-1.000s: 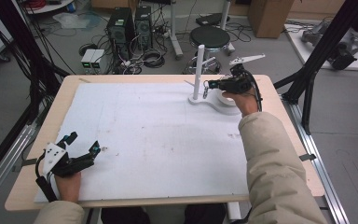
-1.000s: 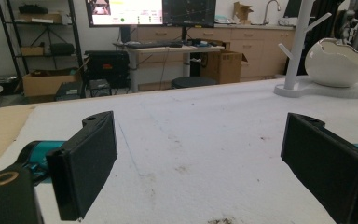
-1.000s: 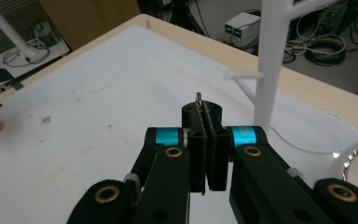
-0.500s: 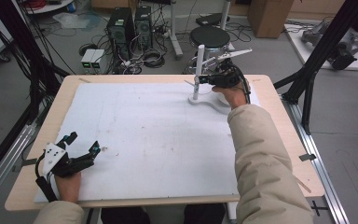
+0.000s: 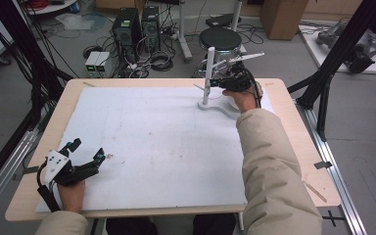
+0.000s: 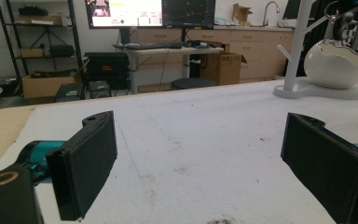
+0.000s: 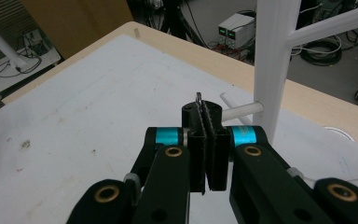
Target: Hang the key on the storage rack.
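White stand [image 5: 208,78] at far table edge, right gripper [image 7: 207,140] beside its post, jaws pinched on thin metal piece [image 7: 198,99], left gripper [image 5: 85,155] well away, jaws spread.

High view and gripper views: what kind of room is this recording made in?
Probably a lab or workshop, not a home: computer towers and loose cables lie on the floor beyond the table, and monitors stand on a desk behind it.
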### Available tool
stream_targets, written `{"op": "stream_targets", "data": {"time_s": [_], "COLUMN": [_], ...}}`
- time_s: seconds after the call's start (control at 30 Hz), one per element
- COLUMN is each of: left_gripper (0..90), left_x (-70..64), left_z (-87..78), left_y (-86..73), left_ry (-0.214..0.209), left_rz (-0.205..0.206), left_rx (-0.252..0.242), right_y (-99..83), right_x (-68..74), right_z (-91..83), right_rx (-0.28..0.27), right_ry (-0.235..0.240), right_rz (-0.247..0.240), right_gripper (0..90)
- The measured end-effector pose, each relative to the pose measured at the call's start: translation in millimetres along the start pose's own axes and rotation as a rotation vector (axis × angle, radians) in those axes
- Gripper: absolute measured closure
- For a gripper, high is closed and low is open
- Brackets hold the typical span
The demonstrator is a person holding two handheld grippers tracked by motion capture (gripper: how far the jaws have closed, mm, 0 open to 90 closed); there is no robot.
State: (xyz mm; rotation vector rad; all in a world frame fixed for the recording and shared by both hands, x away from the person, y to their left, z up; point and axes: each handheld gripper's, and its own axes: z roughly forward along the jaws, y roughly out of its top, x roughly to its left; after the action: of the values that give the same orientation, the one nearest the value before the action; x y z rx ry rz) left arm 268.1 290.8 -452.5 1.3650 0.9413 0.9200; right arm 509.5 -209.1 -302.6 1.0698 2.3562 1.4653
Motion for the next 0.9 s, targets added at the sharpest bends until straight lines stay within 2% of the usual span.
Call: {"op": "stream_targets", "data": {"time_s": [0.47,0.9], "left_gripper": [10.9,10.9], "left_x": [0.2,0.4], "left_z": [0.0,0.6], "left_y": [0.0,0.1], "left_ry": [-0.001,0.001], "left_rz": [-0.002,-0.004], "left_rx": [0.003,0.002], "right_y": [-3.5,-5.7], "right_x": [-10.9,-16.0], "right_z": [5.8,12.8], "right_rx": [0.000,0.012], "right_ry": [-0.019,-0.053], "right_rz": [0.018,-0.007], "right_gripper": [89.3,89.0]}}
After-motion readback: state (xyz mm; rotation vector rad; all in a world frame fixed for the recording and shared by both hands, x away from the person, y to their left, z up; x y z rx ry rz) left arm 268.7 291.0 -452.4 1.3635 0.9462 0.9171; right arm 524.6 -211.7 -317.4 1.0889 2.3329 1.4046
